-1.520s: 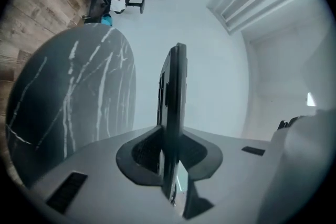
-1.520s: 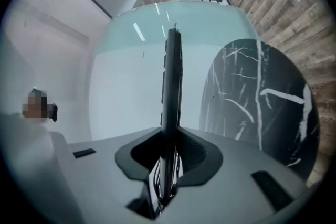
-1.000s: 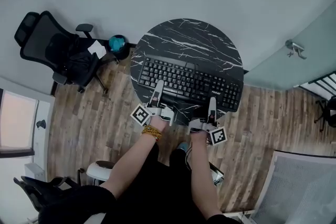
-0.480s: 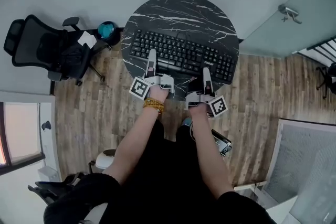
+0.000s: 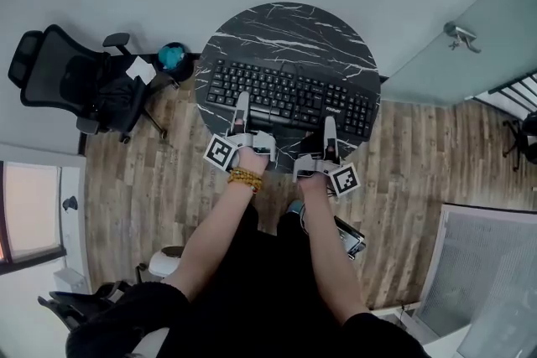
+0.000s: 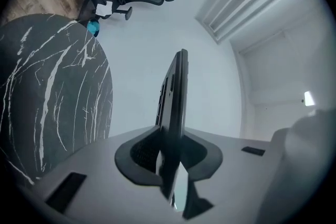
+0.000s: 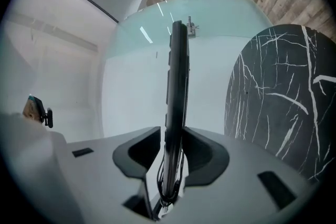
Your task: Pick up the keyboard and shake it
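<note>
Seen from above, a person stands at a round black marble-patterned bench (image 5: 285, 25) on a wooden floor (image 5: 151, 180). Each hand holds a gripper. A black keyboard (image 5: 289, 101) sits across the near half of the bench, its long side running left to right, and both grippers grip its near edge.

The left gripper (image 5: 242, 101) is clamped on the keyboard near its left end. Its jaws have just been closing, with the keyboard between them.

The right gripper (image 5: 329, 124) holds the keyboard towards its right end. Its jaws have just been opening, yet both press against the keyboard's faces.

In both gripper views the keyboard appears edge-on, with bare wall between it and the bench top, so it is lifted clear. A black office chair (image 5: 75, 84) stands well to the left.
</note>
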Tool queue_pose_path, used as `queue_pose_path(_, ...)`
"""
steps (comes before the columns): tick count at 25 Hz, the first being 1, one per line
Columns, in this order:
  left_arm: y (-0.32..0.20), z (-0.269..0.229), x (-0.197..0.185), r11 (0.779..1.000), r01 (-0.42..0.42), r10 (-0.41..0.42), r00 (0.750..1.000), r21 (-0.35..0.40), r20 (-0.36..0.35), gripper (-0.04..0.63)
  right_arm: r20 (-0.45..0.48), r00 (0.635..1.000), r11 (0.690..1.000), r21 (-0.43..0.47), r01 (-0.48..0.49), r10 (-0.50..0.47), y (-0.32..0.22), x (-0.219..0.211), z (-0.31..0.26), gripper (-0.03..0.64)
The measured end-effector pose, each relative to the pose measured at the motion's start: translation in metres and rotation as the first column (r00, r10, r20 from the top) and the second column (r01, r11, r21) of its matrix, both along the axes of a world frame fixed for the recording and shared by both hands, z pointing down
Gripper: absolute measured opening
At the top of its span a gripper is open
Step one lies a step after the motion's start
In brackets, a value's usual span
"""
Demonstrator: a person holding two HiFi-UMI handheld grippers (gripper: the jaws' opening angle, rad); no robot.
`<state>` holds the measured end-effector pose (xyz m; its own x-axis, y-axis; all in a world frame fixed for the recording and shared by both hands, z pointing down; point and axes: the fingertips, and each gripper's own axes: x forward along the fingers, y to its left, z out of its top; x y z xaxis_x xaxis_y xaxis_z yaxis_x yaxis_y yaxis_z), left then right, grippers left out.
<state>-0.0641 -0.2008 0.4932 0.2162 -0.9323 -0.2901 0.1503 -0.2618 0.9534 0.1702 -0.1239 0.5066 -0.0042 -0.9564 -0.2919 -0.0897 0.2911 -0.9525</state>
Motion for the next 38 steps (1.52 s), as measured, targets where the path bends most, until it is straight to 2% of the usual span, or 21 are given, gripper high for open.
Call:
queue_pose_path(6, 0.004, -0.005, 0.003, 1.0, -0.024, 0.024, 1.0, 0.006, -0.012, 0.067, -0.005, 1.0, 1.0, 0.014, -0.019, 0.019, -0.014, -0.002, -0.007, 0.153)
queue_pose_path(12, 0.009, 0.003, -0.005, 1.0, -0.011, 0.01, 1.0, -0.014, -0.027, 0.069, -0.015, 1.0, 0.999, -0.021, -0.024, 0.024, -0.02, -0.008, 0.0, 0.16)
queue_pose_path(15, 0.013, 0.004, -0.008, 1.0, -0.003, 0.003, 1.0, -0.017, -0.025, 0.072, -0.029, 0.999, 0.999, -0.021, 0.026, -0.027, -0.024, -0.023, 0.001, 0.169)
queue_pose_path(18, 0.019, 0.007, 0.001, 0.999, -0.04, 0.039, 0.999, -0.022, -0.036, 0.072, -0.049, 0.995, 0.996, -0.012, 0.087, -0.087, -0.029, -0.046, -0.003, 0.193)
queue_pose_path(21, 0.026, 0.009, 0.005, 0.999, -0.044, 0.044, 0.998, -0.007, -0.046, 0.072, -0.03, 0.998, 0.998, -0.03, 0.06, -0.061, -0.031, -0.047, -0.001, 0.154)
queue_pose_path(24, 0.027, 0.014, 0.001, 1.0, -0.028, 0.028, 0.998, -0.008, -0.053, 0.071, -0.052, 0.995, 0.996, -0.044, 0.079, -0.082, -0.032, -0.05, -0.001, 0.149)
queue_pose_path(28, 0.027, 0.014, 0.0, 1.0, -0.026, 0.025, 0.999, -0.01, -0.04, 0.072, -0.02, 0.997, 0.995, -0.065, 0.073, -0.075, -0.031, -0.05, 0.003, 0.141)
queue_pose_path(34, 0.028, 0.021, -0.002, 0.998, -0.051, 0.05, 0.998, -0.023, -0.037, 0.071, -0.042, 0.981, 0.979, -0.086, 0.186, -0.19, -0.029, -0.067, 0.012, 0.121)
queue_pose_path(38, 0.03, 0.021, -0.003, 0.999, -0.05, 0.05, 0.998, -0.016, -0.042, 0.071, -0.039, 0.979, 0.976, -0.094, 0.198, -0.202, -0.028, -0.069, 0.015, 0.115)
